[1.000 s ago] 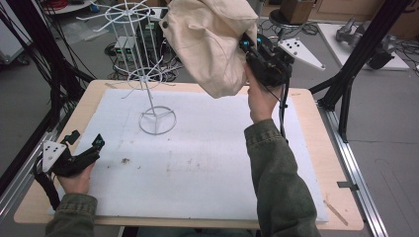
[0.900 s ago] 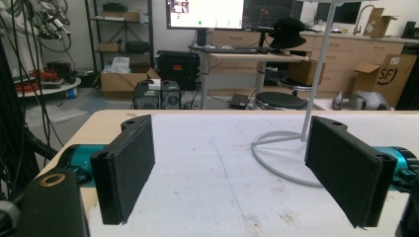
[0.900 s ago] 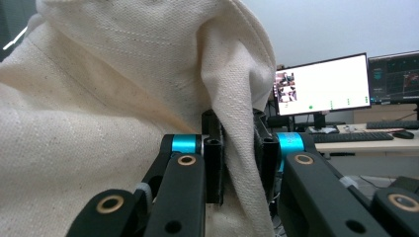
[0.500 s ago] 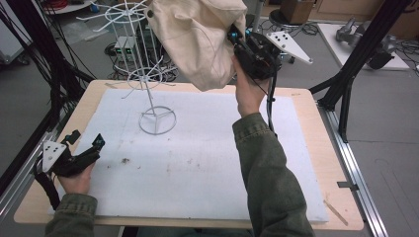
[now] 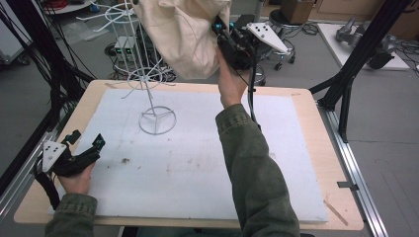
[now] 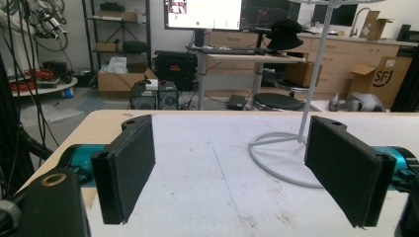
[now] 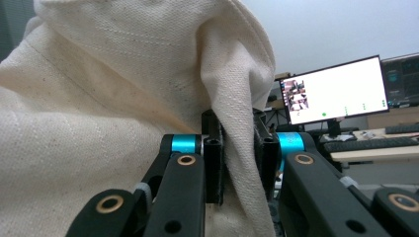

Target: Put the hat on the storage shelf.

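Note:
A cream canvas bag [image 5: 183,34] hangs in the air above the table's far edge, close to the top of a white wire stand [image 5: 148,74]. My right gripper [image 5: 222,37] is shut on a fold of the bag [image 7: 239,148], raised high at the far middle. The stand's round base [image 5: 157,120] rests on the white mat [image 5: 197,163]. My left gripper [image 5: 86,145] lies low at the near left corner, jaws wide open with nothing between them; its pads [image 6: 128,168] frame the stand's base [image 6: 281,153] ahead.
The wooden table [image 5: 306,128] carries the white mat. Black frame posts [image 5: 356,74] stand at both sides. Beyond the table are desks, a monitor [image 6: 202,15], boxes and cables on the floor.
My right gripper has carried the bag leftward and slightly up, toward the top of the wire stand. The left gripper has stayed put.

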Motion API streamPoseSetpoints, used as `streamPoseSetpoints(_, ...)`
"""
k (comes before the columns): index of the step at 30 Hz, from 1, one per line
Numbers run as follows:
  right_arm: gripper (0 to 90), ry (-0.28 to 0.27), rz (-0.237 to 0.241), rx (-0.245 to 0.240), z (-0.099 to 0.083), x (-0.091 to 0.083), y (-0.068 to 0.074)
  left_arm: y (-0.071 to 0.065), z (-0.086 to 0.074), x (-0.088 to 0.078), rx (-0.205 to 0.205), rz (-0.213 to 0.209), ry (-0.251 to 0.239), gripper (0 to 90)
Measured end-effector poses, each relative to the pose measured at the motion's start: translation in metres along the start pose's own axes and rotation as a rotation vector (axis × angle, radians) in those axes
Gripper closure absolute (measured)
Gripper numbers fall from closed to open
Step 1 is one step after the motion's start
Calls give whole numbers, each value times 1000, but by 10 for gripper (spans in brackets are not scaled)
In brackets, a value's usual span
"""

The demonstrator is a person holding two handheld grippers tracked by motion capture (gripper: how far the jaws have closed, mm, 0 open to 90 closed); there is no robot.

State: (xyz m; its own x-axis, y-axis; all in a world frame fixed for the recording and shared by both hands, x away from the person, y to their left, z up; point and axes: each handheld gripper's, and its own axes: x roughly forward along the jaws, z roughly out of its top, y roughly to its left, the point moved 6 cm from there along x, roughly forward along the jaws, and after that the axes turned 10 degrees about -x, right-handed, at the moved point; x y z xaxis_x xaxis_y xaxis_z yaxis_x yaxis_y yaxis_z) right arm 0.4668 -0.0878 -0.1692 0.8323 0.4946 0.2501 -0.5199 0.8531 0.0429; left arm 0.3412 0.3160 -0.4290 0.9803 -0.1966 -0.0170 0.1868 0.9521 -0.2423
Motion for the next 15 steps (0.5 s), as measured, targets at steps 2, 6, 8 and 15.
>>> streamPoseSetpoints(2,797,3,-6,3,-3,3,1,0,0,0,0,0,2,197)
streamPoseSetpoints(6,796,11,0,14,-7,8,1,0,0,0,0,0,2,197)
streamPoseSetpoints(8,794,16,2,7,-9,9,2,1,0,0,1,0,6,197)
streamPoseSetpoints(15,792,34,3,-10,-17,14,6,1,0,1,-5,2,0,197)
